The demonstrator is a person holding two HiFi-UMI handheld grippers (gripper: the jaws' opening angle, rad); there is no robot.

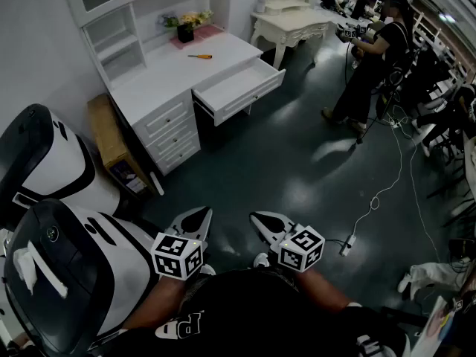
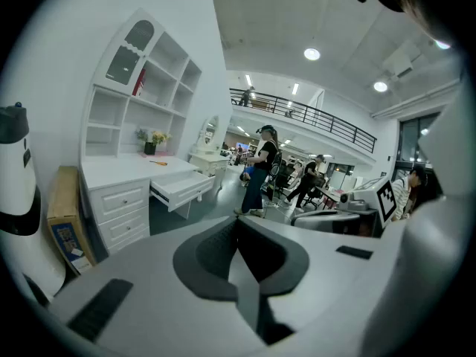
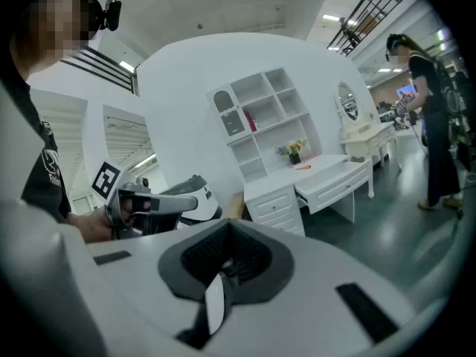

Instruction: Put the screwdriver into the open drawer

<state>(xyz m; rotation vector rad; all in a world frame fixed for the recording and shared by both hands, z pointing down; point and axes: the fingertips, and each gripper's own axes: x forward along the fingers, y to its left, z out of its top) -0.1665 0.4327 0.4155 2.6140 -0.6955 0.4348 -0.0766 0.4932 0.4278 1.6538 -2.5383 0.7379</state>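
An orange-handled screwdriver (image 1: 199, 56) lies on the top of the white desk (image 1: 160, 76) at the far left. The desk's middle drawer (image 1: 242, 85) stands pulled open, and nothing shows inside it. Both grippers are held close to the person's body, far from the desk. My left gripper (image 1: 198, 217) and my right gripper (image 1: 260, 220) are each shut with nothing in them. The left gripper view shows the screwdriver (image 2: 158, 163) and drawer (image 2: 181, 187) far off past the shut left gripper (image 2: 249, 270). In the right gripper view the screwdriver (image 3: 302, 167) and drawer (image 3: 336, 179) lie beyond the shut right gripper (image 3: 218, 292).
Two large white-and-black machines (image 1: 52, 222) stand at the near left. A cardboard box (image 1: 111, 143) leans by the desk. A person (image 1: 372, 58) stands on the dark floor at the right, near a white dressing table (image 1: 290, 22). A cable and power strip (image 1: 348, 245) lie on the floor.
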